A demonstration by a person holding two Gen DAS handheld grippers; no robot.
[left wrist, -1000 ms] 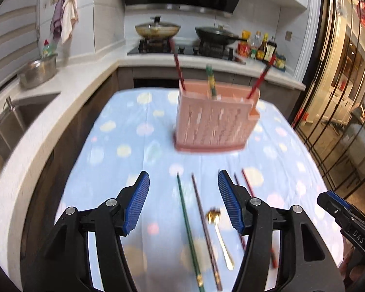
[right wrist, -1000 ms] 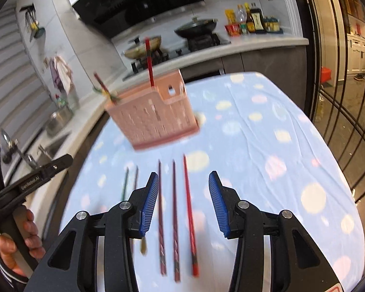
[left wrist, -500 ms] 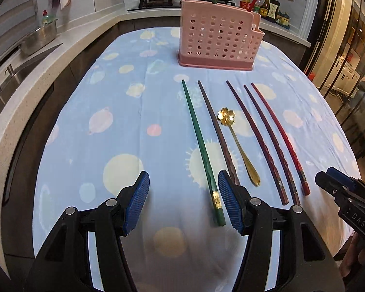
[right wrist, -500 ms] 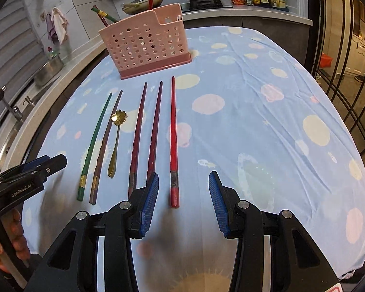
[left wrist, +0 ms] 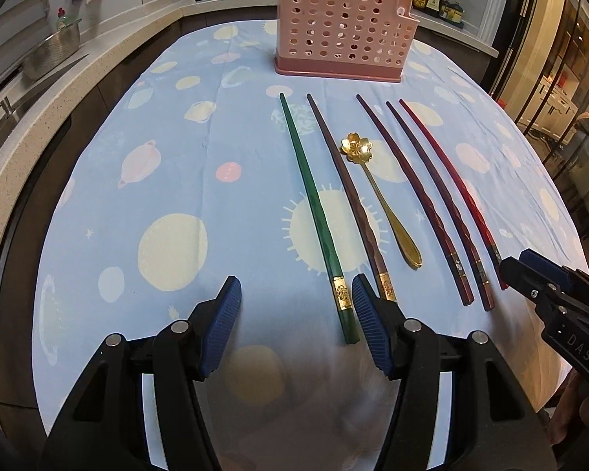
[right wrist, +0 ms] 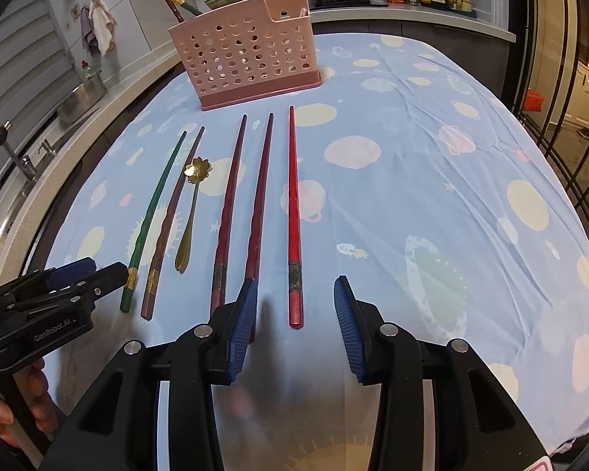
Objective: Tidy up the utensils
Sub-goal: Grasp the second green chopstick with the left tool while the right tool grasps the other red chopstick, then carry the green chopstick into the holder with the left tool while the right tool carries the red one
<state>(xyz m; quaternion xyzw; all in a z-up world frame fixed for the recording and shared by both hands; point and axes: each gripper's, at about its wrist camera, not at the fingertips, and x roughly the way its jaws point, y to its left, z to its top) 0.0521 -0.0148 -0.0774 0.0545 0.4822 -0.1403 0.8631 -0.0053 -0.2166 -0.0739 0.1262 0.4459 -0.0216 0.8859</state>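
Fingers: your left gripper (left wrist: 294, 329) is open and empty, green chopstick (left wrist: 314, 212) end by its right pad. Your right gripper (right wrist: 294, 325), jaws just narrowing, straddles the red chopstick (right wrist: 293, 216) untouched. Spoon (left wrist: 377, 200) and three more sticks lie between; holder (right wrist: 247, 55) far. Risk: a neighbouring stick gets pinched too.

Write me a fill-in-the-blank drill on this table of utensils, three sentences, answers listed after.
1. The gold spoon has a bowl shaped like a ____.
2. Lying flat on the tablecloth are ____ chopsticks.
3. The leftmost chopstick on the cloth, the one nearest the left gripper, is coloured ____.

Missing words: flower; five; green
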